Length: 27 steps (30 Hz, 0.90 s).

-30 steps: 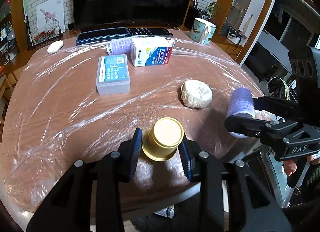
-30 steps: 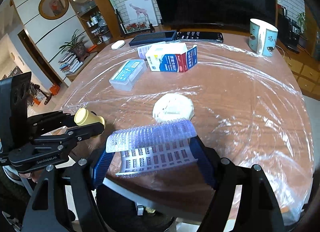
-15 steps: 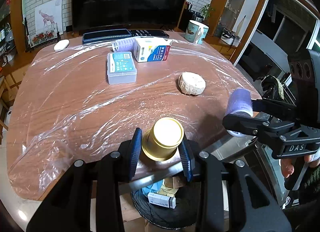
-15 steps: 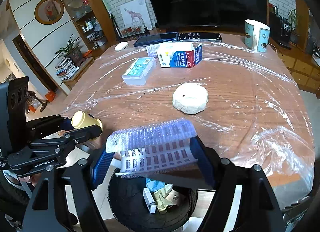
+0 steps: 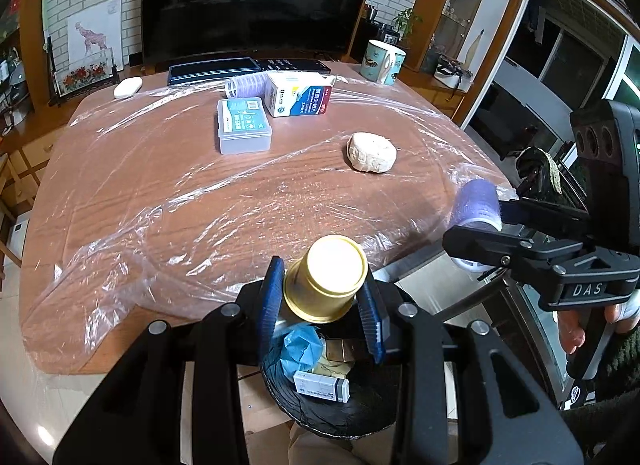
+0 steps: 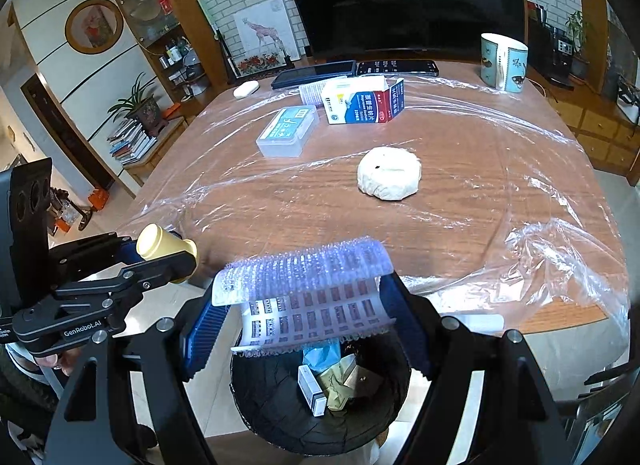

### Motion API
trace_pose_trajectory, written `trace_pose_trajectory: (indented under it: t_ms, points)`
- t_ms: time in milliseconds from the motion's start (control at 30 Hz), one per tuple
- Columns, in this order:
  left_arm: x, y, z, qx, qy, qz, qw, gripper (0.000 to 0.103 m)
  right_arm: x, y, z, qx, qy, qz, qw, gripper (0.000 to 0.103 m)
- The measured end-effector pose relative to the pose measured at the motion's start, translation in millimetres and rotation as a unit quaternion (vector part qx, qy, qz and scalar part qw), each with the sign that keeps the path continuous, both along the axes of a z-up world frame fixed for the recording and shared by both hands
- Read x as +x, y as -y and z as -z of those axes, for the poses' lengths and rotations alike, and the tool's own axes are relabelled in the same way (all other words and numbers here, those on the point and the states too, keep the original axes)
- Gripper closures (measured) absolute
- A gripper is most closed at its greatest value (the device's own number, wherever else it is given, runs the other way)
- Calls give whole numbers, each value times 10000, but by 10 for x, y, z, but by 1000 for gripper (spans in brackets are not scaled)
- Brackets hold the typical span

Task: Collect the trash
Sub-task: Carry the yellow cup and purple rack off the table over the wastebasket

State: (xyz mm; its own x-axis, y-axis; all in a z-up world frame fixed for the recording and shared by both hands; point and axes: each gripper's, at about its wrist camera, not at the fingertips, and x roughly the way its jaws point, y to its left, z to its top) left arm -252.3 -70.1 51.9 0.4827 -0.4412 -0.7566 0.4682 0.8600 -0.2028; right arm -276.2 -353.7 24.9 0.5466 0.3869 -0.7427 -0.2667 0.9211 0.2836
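My left gripper (image 5: 322, 301) is shut on a small gold cup (image 5: 326, 279), held above a black-lined trash bin (image 5: 332, 413) at the table's near edge. My right gripper (image 6: 306, 315) is shut on a purple plastic hair roller (image 6: 304, 293), held over the same bin (image 6: 280, 397). The bin holds a small box, blue wrap and crumpled paper. Each gripper shows in the other's view: the right one with the roller (image 5: 480, 211), the left one with the cup (image 6: 164, 245).
On the plastic-covered wooden table (image 5: 160, 193) lie a white paper wad (image 5: 371, 153), a clear plastic case (image 5: 243, 125), a medicine carton (image 5: 298, 95), a second roller (image 5: 245, 85), a mug (image 5: 383, 61), a tablet, a remote and a white pebble-shaped item.
Both grippers have drawn back from over the table to past its near edge, carrying the cup and the roller. The trash bin has come into view beneath them.
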Motion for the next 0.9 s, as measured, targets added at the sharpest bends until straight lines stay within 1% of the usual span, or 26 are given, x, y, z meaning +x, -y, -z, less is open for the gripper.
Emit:
trace_pose_trajectory:
  t_ms: [367,700,900]
  points:
    - [-185,67,-54,-27,70,-219,9997,65,-234,82,-39,69,52,-301,9995,28]
    - [-386,102,-24,70,70,-346,9994,65,-493,27,65,-83,10,-583,9983,28]
    - [-481,104,19,109,37,-379,9992,65,-591,40,150,-114,-56,-621,9980,28]
